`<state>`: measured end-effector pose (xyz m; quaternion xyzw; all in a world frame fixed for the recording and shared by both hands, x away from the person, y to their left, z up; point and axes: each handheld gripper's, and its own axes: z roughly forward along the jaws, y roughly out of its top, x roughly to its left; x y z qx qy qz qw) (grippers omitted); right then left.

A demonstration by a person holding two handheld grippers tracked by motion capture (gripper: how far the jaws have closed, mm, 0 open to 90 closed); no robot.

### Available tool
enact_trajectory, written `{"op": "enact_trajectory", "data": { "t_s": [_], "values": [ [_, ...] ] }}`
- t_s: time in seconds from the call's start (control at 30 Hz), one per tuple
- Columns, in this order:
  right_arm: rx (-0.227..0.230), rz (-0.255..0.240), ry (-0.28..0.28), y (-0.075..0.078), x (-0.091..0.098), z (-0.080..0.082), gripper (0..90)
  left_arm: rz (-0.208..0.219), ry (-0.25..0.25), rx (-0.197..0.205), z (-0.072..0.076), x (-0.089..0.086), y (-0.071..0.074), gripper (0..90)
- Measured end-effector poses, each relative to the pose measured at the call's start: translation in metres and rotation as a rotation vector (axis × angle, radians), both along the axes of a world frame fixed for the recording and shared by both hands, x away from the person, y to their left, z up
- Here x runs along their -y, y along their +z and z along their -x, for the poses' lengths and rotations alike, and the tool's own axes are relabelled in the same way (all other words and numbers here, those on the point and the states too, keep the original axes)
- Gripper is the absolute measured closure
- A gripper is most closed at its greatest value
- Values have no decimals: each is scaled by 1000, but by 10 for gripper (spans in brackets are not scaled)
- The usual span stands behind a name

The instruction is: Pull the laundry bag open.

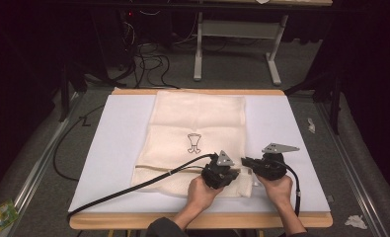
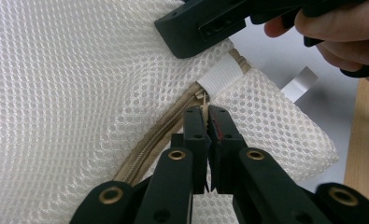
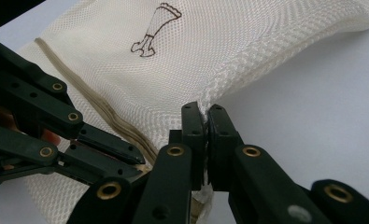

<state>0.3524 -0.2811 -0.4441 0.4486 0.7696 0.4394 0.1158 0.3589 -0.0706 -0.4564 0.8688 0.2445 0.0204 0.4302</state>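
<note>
A cream mesh laundry bag point(image 1: 197, 128) with a small brown drawing point(image 1: 194, 142) lies flat on the white board. Its tan zipper point(image 2: 149, 149) runs along the near edge up to a white fabric tab point(image 2: 222, 74). My left gripper point(image 2: 206, 109) is shut on the zipper pull point(image 2: 202, 98) just short of that tab. My right gripper point(image 3: 204, 108) is shut on the bag's mesh edge point(image 3: 247, 60) at the near right corner. In the high view the left gripper point(image 1: 234, 173) and the right gripper point(image 1: 245, 162) sit close together, each in a hand.
The white board point(image 1: 118, 148) rests on a wooden table point(image 1: 133, 220). A black cable point(image 1: 133, 187) trails left from my left gripper. A white label point(image 2: 300, 83) sticks out from the bag's corner. A white frame point(image 1: 237, 29) and loose cables stand beyond the table.
</note>
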Motion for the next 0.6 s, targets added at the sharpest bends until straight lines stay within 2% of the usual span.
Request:
{"op": "enact_trajectory", "data": {
  "t_s": [0.17, 0.3, 0.37, 0.6],
  "values": [
    [0, 4, 5, 0, 0, 1, 888, -6, 4, -6, 0, 0, 0, 872],
    [10, 5, 3, 1, 1, 2, 889, -21, 24, 19, 0, -2, 3, 873],
    [9, -3, -1, 1, 4, 2, 889, -16, 35, 5, -2, -6, 3, 873],
    [9, -4, 0, 1, 3, 2, 889, -30, 29, 21, -1, -9, 5, 872]
  ]
}}
